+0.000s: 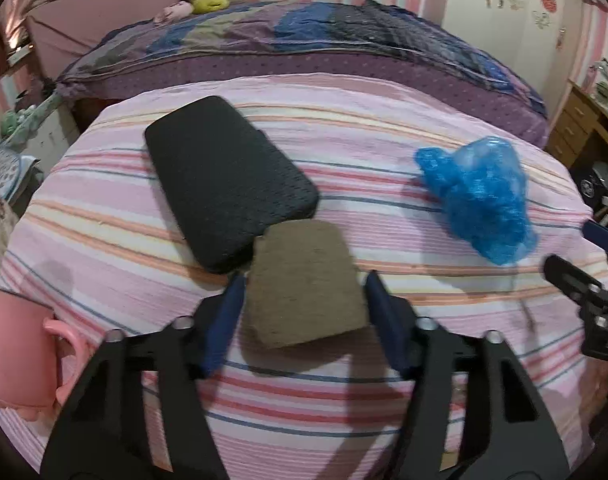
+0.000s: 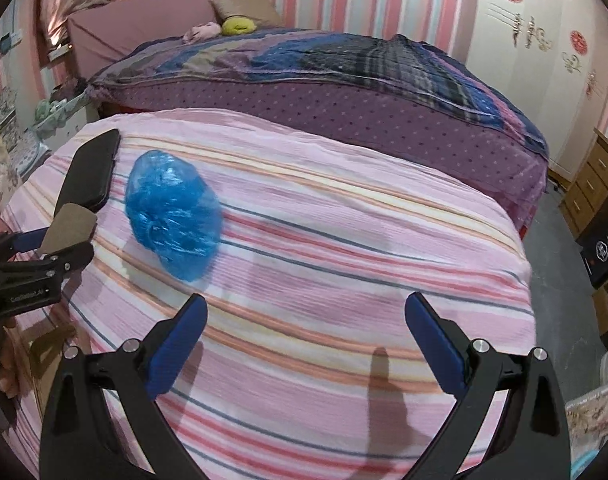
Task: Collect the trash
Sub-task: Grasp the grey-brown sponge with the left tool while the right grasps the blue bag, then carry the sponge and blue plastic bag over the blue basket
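My left gripper (image 1: 304, 300) is shut on a brown cardboard piece (image 1: 304, 280) and holds it just above the striped pink cover (image 1: 363, 132); it also shows in the right wrist view (image 2: 70, 226). A crumpled blue plastic bag (image 1: 479, 196) lies on the cover to the right, also in the right wrist view (image 2: 172, 216). My right gripper (image 2: 305, 332) is open and empty, near and right of the bag; its tip shows in the left wrist view (image 1: 575, 280). A pink bin (image 1: 16, 352) sits at the lower left.
A black phone-like case (image 1: 228, 180) lies on the cover just beyond the cardboard. A purple bed with a dark quilt (image 1: 304, 40) is behind. Wooden drawers (image 2: 595, 184) and floor lie to the right.
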A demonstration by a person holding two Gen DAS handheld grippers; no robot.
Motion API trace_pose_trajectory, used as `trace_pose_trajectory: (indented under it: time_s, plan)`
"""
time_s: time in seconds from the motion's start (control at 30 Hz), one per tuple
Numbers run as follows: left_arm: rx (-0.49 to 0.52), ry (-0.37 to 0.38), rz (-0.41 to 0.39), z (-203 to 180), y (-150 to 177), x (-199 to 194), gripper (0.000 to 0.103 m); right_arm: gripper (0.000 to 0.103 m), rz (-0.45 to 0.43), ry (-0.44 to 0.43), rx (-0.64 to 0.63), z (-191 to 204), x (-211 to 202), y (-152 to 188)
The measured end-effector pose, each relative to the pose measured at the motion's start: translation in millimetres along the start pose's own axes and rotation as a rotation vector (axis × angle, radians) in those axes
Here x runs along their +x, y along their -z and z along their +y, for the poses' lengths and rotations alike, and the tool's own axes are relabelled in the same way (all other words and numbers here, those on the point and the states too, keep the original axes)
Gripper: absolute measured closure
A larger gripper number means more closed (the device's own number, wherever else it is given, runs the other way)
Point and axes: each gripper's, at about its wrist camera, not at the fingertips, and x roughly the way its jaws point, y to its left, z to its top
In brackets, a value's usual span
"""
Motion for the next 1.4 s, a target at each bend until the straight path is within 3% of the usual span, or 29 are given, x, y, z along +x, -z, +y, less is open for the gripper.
trace_pose_trajectory:
  time_s: [0.2,0.5,0.57,0.87,1.4]
  plan:
    - [0.018,-0.019,-0.013,-1,3,-8,0.054,0.006,-0.008,-0.035,-0.055,25,13,-11]
    - [-0.035,-0.048,-0.034,23,5,-22,0.054,0.007,0.000,-0.086,-0.122,59,31,-30]
    - [-0.047,-0.058,-0.043,28,5,-25,0.054,0.012,0.028,-0.110,-0.131,66,39,-34]
    - [-0.082,-0.080,-0.053,39,11,-37,0.054,0.064,0.021,-0.138,-0.153,75,32,-30]
    - [-0.054,-0.050,-0.106,21,36,-84,0.054,0.067,-0.038,-0.037,-0.073,41,-57,18]
